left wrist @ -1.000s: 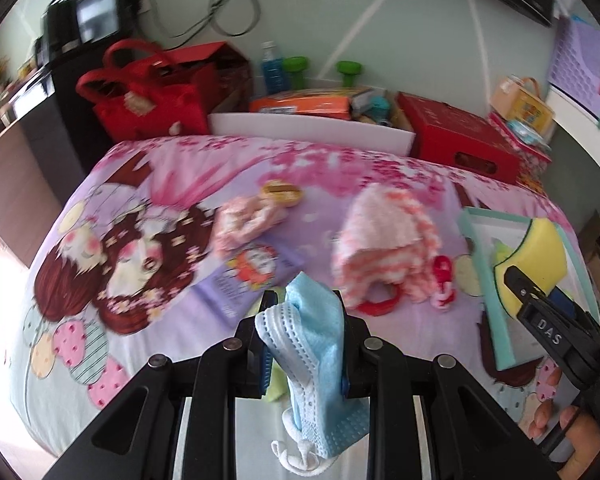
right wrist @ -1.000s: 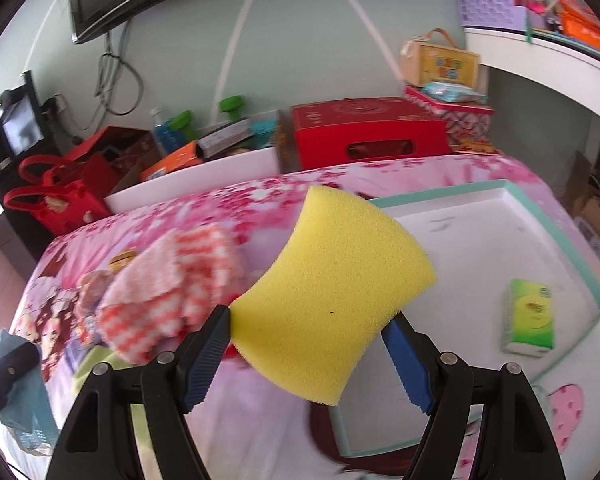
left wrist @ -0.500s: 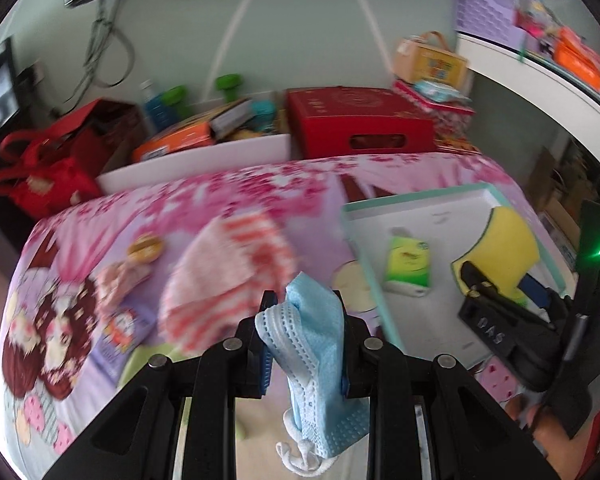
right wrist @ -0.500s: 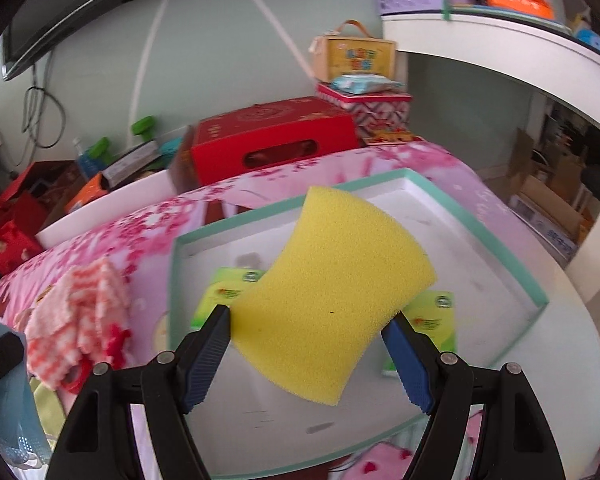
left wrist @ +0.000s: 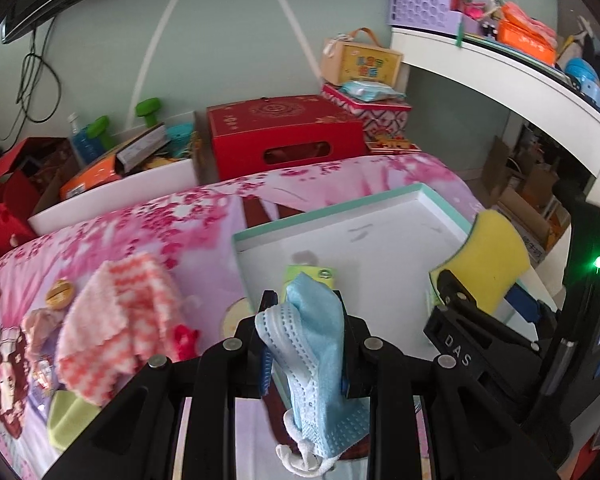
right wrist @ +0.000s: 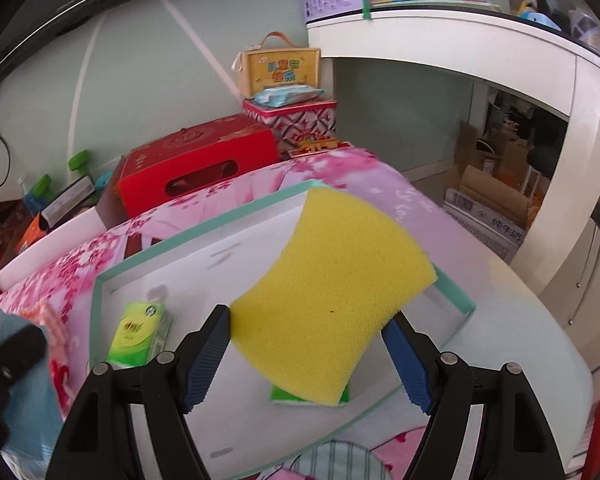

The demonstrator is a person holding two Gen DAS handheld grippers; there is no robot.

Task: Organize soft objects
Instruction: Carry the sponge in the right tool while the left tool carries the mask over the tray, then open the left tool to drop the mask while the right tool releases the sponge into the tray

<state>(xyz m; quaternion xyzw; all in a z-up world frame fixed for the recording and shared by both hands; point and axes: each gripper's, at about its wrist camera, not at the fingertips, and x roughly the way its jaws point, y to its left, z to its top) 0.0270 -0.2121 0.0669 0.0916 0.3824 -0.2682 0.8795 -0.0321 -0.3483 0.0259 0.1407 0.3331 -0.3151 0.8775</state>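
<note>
My left gripper (left wrist: 303, 320) is shut on a blue face mask (left wrist: 316, 360), held above the near left edge of the white tray with a teal rim (left wrist: 324, 210). My right gripper (right wrist: 306, 344) is shut on a yellow sponge (right wrist: 332, 292), held over the tray (right wrist: 204, 224); it also shows in the left wrist view (left wrist: 488, 264). A green tissue pack (right wrist: 140, 332) lies in the tray's left part, and a second green pack (right wrist: 288, 398) peeks out under the sponge. A pink-and-white knitted cloth (left wrist: 116, 320) lies on the bedspread to the left.
The tray sits on a pink cartoon bedspread (left wrist: 160, 216). A red box (left wrist: 284, 132), a white board (left wrist: 112, 196) and clutter stand behind the bed. A white curved desk (right wrist: 500, 48) rises at the right. A small pink cloth (left wrist: 36, 324) and a yellow-green item (left wrist: 68, 420) lie at left.
Both grippers have swung right from the bedspread's middle to over the tray, carrying the mask and the sponge. Both grips are unchanged.
</note>
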